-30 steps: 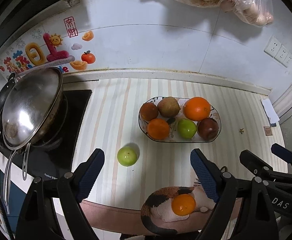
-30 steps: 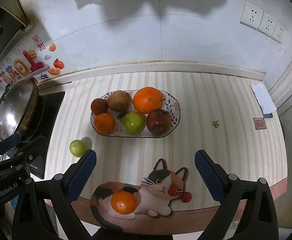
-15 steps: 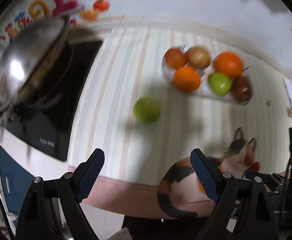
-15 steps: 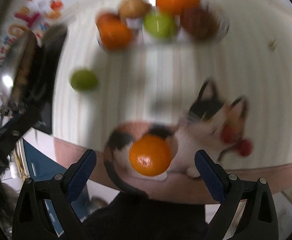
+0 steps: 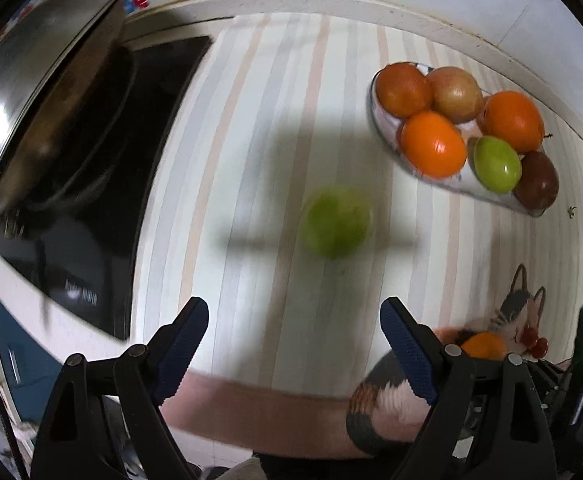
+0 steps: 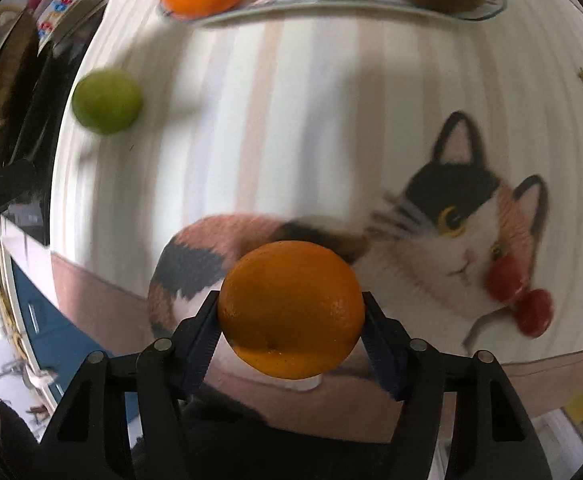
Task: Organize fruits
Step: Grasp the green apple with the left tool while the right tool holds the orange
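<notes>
A loose green fruit (image 5: 337,222) lies on the striped counter, ahead of and between the fingers of my open, empty left gripper (image 5: 293,338). It also shows in the right wrist view (image 6: 106,102). My right gripper (image 6: 291,320) is shut on an orange (image 6: 291,309) over the cat picture (image 6: 443,248) at the counter's front edge. The orange also shows small in the left wrist view (image 5: 483,345). The fruit dish (image 5: 387,132) at the back right holds several fruits, among them oranges and a green one.
A steel wok (image 5: 39,92) sits on the black cooktop (image 5: 103,184) at the left. The counter's front edge (image 5: 259,412) runs just under my left gripper. A wall with stickers stands behind the counter.
Both grippers have dropped toward the counter. The right gripper has closed on the orange that lay on the cat picture. The left gripper has come closer to the green fruit.
</notes>
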Motion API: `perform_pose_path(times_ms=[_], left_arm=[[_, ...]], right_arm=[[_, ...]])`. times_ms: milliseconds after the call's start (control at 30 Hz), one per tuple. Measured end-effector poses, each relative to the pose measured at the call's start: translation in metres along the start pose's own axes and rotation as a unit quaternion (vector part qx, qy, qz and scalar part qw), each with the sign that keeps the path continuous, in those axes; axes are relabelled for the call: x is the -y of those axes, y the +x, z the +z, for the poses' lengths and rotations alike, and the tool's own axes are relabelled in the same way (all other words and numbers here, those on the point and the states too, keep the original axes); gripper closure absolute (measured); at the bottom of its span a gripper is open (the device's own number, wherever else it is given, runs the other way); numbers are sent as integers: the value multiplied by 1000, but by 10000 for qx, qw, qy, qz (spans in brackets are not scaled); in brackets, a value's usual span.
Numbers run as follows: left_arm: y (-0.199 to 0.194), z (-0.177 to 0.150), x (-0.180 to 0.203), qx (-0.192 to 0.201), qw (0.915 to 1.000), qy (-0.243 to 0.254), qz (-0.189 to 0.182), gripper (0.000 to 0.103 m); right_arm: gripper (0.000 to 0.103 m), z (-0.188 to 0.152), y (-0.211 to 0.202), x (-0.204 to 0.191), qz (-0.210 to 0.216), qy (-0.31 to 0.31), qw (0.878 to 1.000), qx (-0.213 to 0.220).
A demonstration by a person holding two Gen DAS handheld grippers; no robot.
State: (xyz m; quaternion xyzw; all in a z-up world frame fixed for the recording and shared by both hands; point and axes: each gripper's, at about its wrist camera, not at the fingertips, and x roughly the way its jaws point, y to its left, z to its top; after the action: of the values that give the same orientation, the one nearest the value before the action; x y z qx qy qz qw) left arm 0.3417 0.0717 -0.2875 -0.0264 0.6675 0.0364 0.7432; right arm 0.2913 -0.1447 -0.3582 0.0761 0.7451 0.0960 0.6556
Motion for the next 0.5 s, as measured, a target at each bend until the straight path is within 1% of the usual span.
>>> perform_pose_path(times_ms=[67,133,200,333,400,433,467,500], left_arm=[[9,17,5,-113,9999,63,-115,15],[18,32,10,-204,9996,152,-108,15],[32,45,18,-384,9987,328,-73,15],[66,60,30,-832,9950,536,-94,15],[81,63,36,-959,9929,707,-11,16],[84,63,38,-966,9925,749,2,29],[87,63,38,-963,9925,752,39,49],[88,63,37,-944,9932,677,50,50]], right_arm=[[34,10,-5,12,38,171,9998,57],[34,19,-10,19,31,260,9996,125],[34,28,-15,24,8,324,9993,190],[34,45,-21,31,40,443,9988,216],[34,52,-21,31,67,490,9986,206],[34,55,-20,31,63,499,9985,197],[34,58,-20,33,63,505,9985,181],[34,60,-19,33,66,507,9986,165]])
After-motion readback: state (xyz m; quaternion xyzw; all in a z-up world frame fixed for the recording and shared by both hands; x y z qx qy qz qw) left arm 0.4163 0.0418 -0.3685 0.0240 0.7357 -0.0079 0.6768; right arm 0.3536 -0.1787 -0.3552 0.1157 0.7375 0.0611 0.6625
